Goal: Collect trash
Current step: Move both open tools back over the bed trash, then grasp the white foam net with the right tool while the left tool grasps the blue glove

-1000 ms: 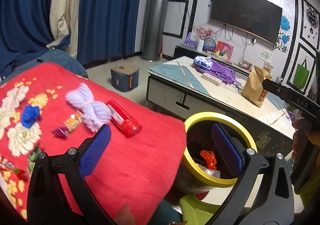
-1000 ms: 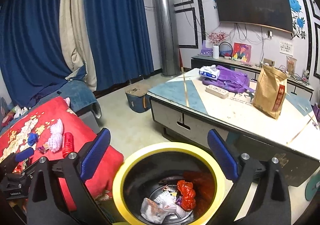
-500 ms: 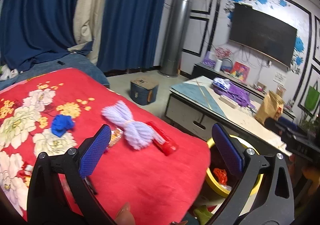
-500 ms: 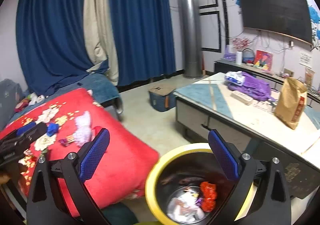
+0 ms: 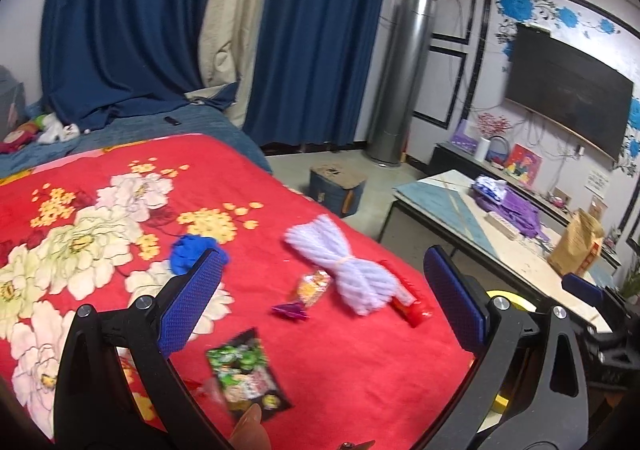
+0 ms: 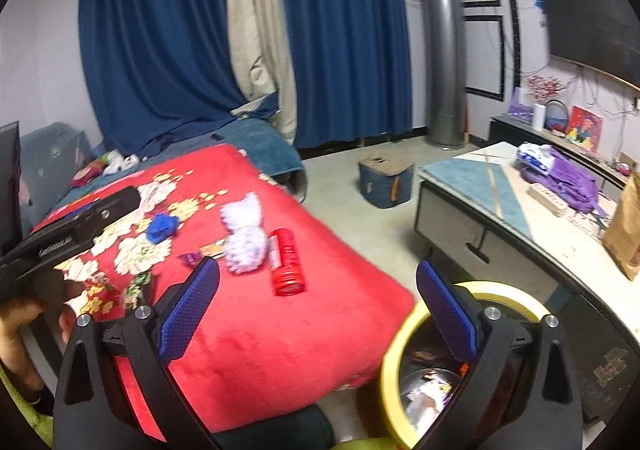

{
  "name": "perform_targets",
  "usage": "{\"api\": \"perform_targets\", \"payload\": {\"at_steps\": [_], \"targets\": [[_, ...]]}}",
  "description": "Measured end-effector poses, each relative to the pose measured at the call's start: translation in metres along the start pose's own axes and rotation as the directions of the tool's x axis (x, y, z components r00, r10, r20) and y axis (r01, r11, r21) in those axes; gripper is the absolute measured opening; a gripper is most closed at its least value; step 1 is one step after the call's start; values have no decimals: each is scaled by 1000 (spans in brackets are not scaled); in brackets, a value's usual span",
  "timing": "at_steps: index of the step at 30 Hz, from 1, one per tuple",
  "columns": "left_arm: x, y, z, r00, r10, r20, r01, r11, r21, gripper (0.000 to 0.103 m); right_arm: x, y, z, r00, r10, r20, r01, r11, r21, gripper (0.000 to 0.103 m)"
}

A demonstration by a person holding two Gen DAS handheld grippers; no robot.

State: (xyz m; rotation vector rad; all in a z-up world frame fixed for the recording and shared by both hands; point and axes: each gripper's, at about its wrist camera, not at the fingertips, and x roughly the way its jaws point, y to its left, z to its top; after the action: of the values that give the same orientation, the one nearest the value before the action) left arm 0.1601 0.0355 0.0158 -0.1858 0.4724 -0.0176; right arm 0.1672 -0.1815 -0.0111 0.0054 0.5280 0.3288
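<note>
My left gripper (image 5: 320,298) is open and empty above the red flowered blanket (image 5: 360,362). On the blanket lie a green snack packet (image 5: 248,374), an orange candy wrapper (image 5: 312,286), a purple wrapper (image 5: 290,310), a white yarn bundle (image 5: 344,266), a red tube (image 5: 410,306) and a blue crumpled piece (image 5: 192,252). My right gripper (image 6: 316,310) is open and empty over the blanket's edge, with the yellow-rimmed trash bin (image 6: 394,354) just right of it. The red tube (image 6: 286,262) and the yarn bundle (image 6: 244,236) also show there.
A low coffee table (image 6: 480,186) with a purple bag (image 6: 568,178) and a brown paper bag (image 5: 576,246) stands right of the bin. A blue box (image 6: 386,180) sits on the floor. Blue curtains (image 5: 132,30) hang behind.
Both grippers have swung left, away from the bin and toward the blanket. The green packet has come into the left view. The bin has slid to the right edge.
</note>
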Motion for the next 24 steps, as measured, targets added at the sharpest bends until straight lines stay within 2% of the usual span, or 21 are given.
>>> {"api": "perform_targets", "payload": {"at_steps": [6, 13, 17, 24], "targets": [[8, 35, 2, 997, 74, -25, -75, 996, -42, 93, 30, 29, 1, 998, 49, -48, -51, 998, -46, 96], [16, 72, 4, 990, 123, -62, -129, 986, -102, 93, 72, 56, 4, 992, 87, -86, -96, 990, -103, 96], [25, 90, 2, 987, 136, -85, -146, 981, -130, 93, 97, 67, 7, 989, 88, -118, -103, 986, -130, 96], [56, 119, 1, 974, 137, -177, -170, 969, -182, 93, 138, 81, 16, 981, 67, -183, -99, 980, -174, 86]]}}
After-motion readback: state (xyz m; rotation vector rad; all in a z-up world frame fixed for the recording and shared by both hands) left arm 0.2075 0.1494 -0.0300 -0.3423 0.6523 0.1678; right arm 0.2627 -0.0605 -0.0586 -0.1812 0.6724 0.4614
